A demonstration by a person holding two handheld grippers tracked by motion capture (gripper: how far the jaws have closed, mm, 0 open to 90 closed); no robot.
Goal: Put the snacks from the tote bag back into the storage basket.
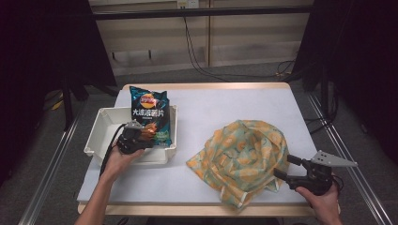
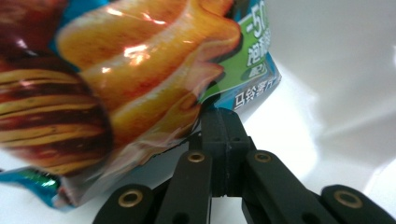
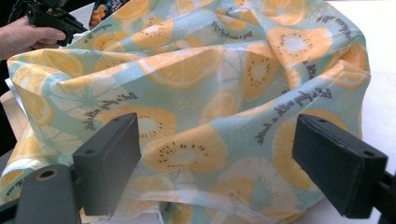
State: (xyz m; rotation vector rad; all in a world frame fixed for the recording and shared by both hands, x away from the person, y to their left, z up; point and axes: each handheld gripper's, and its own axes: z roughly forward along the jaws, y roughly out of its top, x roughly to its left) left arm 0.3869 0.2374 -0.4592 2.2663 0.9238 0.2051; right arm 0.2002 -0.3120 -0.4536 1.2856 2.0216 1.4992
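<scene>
A teal chip bag stands tilted in a white bin at the table's left, its top leaning over the far rim. My left gripper is shut on the bag's lower edge. In the left gripper view the closed jaws pinch the chip bag at its bottom seam, with my left gripper low over the white bin floor. A crumpled cloth bag with orange fruit print lies at the right. My right gripper stands open at its near right edge. The cloth bag lies just beyond my right gripper.
The person's hand with the left gripper appears far off in the right gripper view. Bare white tabletop lies between bin and cloth bag. Cables run across the floor behind the table.
</scene>
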